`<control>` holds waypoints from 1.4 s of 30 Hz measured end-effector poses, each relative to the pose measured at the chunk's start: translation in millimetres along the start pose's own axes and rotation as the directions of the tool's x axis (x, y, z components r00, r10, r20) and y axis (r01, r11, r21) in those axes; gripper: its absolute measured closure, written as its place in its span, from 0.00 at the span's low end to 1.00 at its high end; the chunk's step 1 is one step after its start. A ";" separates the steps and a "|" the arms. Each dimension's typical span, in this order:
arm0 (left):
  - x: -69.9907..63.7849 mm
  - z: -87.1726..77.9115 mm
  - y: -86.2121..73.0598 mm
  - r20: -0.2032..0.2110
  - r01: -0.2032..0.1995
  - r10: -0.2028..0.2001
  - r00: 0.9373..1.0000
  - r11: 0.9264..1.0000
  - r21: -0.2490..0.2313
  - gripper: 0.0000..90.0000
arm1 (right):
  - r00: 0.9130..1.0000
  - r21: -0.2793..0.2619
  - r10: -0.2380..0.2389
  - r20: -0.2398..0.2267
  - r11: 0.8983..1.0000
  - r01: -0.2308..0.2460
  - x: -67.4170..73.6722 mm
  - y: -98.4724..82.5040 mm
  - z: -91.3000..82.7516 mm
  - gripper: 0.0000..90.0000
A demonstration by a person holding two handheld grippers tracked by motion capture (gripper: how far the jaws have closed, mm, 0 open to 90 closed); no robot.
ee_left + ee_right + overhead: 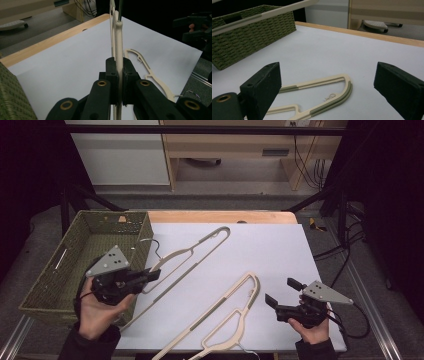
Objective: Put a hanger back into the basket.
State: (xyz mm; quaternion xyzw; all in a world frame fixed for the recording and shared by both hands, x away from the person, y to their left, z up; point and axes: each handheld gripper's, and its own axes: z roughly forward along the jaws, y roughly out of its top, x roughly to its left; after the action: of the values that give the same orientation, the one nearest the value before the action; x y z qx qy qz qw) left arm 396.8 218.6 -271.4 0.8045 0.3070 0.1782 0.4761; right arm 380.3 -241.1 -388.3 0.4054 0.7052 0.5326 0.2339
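Left hand (97, 312) lifts clamped hanger (190, 252); right fingers (295, 283) spread.

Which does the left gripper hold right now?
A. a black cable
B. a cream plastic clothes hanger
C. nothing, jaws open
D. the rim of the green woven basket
B: the left gripper has its jaws shut on a cream plastic clothes hanger, beside the green woven basket.

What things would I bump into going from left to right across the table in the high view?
Green woven basket → left gripper, shut on a cream hanger → second cream hanger lying flat → right gripper, jaws open.
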 end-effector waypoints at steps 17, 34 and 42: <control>71.6 -47.9 33.7 -0.079 -0.032 0.030 0.996 0.999 -0.018 0.95 | 1.000 0.008 -0.018 -0.013 1.000 0.018 -2.4 -2.1 0.8 0.05; 167.7 -66.9 -12.0 -0.161 0.028 -0.026 0.987 1.000 0.010 0.95 | 1.000 0.012 -0.021 -0.023 1.000 0.021 -2.3 -2.8 2.6 0.04; 193.1 -68.9 -37.7 -0.209 0.036 -0.029 0.977 0.999 0.029 0.95 | 0.999 0.023 -0.029 -0.023 0.999 0.029 -1.2 -3.5 4.6 0.03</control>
State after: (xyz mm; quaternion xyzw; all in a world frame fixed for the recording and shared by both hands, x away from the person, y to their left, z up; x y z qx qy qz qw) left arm 489.1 405.4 -272.2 0.7840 0.3712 0.2490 0.4308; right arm 383.4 -239.9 -393.2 0.3918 0.7197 0.5254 0.2289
